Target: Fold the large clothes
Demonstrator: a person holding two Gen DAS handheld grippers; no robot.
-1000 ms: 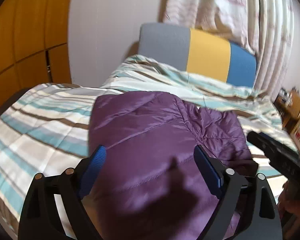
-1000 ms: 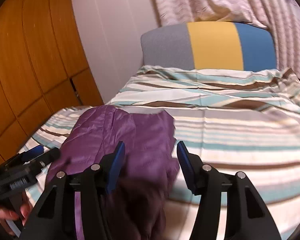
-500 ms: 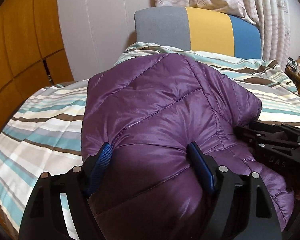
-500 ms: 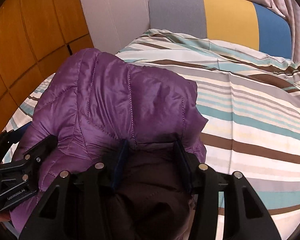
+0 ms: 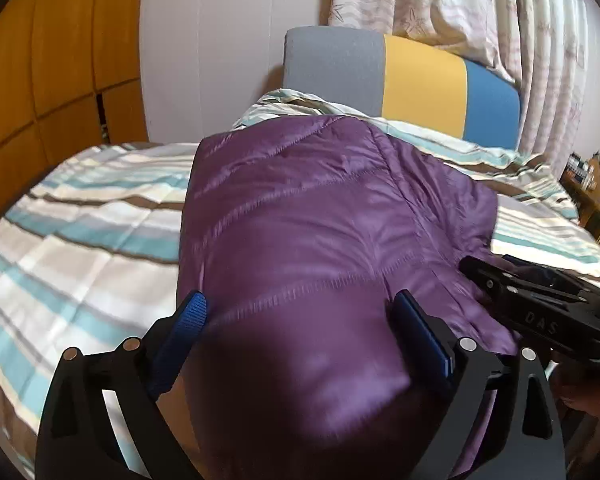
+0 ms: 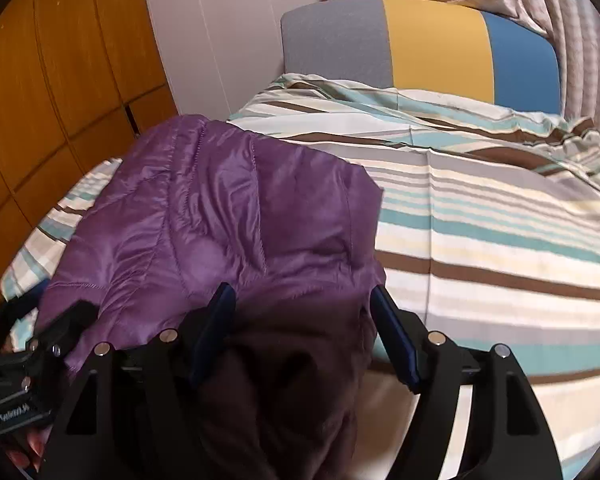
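Bedspread with the stripes fills everything ahead of both grippers, and the purple puffer jacket lies on it, long axis running straight away from us toward the headboard. Near hem is bunched between the fingers of both: left gripper has its jaws spread wide with fabric bulging through, so we can't tell if it's actually pinching; right gripper looks the same, narrower gap. Both equally near, so we reckon the hem goes forward next.
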